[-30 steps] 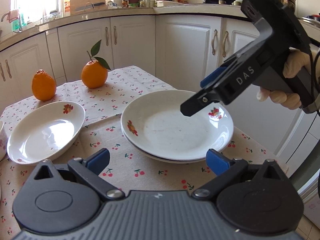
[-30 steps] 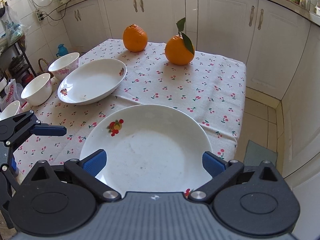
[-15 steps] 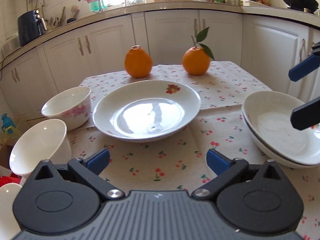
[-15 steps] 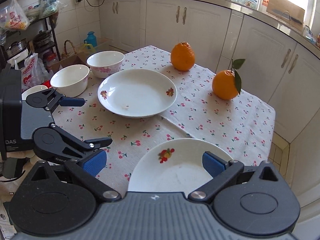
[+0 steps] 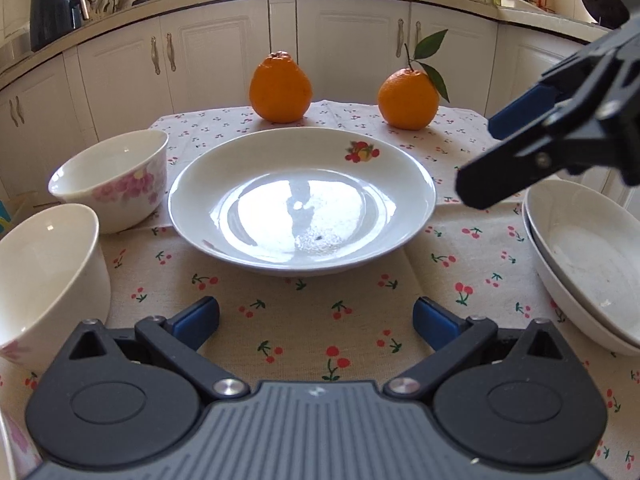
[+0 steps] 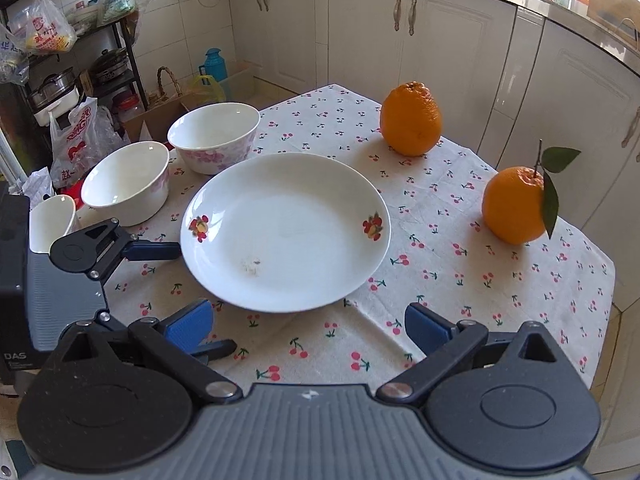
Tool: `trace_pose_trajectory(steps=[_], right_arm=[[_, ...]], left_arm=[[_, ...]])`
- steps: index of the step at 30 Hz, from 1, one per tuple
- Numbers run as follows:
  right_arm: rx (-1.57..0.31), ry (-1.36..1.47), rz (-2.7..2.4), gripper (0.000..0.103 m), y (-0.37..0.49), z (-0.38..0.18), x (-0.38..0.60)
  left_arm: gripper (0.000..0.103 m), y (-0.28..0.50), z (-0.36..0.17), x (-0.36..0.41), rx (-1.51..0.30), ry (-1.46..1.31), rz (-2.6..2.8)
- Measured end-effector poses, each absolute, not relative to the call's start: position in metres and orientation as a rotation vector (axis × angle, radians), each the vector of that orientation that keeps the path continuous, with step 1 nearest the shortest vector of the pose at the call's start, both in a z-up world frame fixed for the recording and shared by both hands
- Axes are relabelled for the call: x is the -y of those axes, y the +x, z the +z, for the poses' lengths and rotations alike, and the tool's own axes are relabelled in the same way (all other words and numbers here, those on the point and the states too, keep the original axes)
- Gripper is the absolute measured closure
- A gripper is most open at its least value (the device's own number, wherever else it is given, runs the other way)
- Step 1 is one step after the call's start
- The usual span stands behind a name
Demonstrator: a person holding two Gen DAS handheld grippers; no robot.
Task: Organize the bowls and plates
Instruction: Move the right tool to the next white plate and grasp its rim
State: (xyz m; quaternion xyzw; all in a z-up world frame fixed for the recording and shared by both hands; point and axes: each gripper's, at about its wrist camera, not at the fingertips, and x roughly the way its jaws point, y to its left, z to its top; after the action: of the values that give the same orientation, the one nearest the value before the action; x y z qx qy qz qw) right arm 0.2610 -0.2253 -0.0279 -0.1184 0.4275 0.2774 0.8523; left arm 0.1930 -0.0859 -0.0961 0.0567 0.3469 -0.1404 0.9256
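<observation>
Since half a second ago both claws have swung further toward the single plate [image 5: 302, 200], now centred ahead. The cherry-print surface [image 5: 320, 320] carries that plate in the middle, two stacked plates [image 5: 588, 264] at its right edge, and bowls [image 5: 116, 176] along the left. Two oranges [image 5: 280, 86] stand behind. The left claw [image 5: 316, 318] and right claw [image 6: 308, 324] are both spread wide, holding nothing.
</observation>
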Motion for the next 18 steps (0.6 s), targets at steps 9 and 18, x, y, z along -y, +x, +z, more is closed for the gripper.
trace_pose_trajectory(steps=[9,18], right_arm=[[-0.967,-0.26,0.611,0.0,0.318,-0.057,0.209],[-1.025,-0.277,0.716,0.0,0.367,-0.07,0.193]], left_arm=[[0.0,0.195,-0.096,0.087,-0.713,0.114,-0.273],[0.0,0.206,-0.096,0.089,-0.709,0.11,-0.259]])
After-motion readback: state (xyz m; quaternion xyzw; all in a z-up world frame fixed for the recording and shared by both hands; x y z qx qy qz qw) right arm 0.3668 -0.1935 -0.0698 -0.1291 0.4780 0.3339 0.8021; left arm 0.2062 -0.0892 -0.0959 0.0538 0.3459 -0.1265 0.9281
